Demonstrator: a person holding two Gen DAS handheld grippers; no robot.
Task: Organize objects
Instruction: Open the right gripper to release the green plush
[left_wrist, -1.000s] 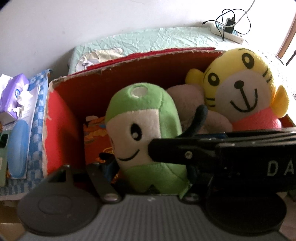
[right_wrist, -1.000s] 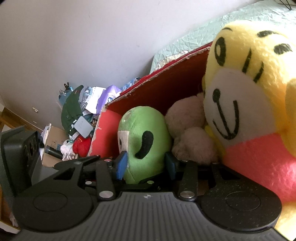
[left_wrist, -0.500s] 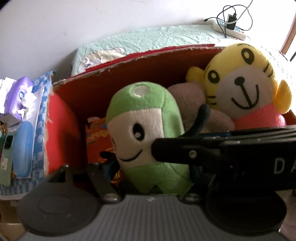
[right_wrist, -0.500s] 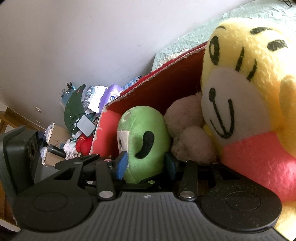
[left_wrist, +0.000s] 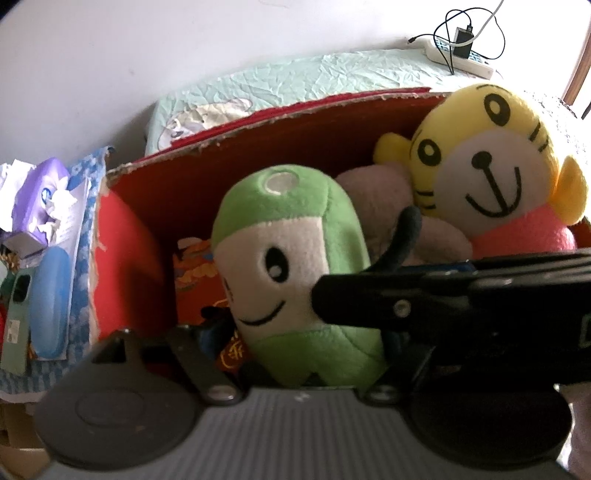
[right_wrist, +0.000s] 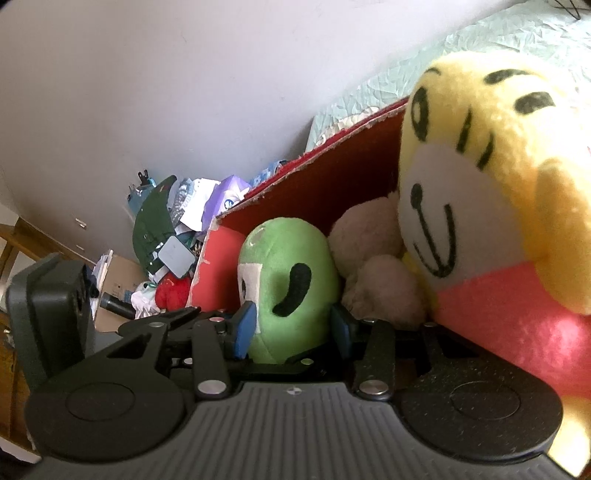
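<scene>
R tongs (right_wrist: 291, 326) – astride green plush (right_wrist: 291, 284).

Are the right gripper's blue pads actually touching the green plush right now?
Touching. In the right wrist view both blue pads of the right gripper press against the sides of the green plush, with no gap showing.

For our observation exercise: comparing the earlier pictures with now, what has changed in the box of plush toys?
Little changed: the right gripper stays closed on the green plush, which has not left the red box. Both views shifted only slightly. The yellow tiger plush and beige plush kept their places.
</scene>
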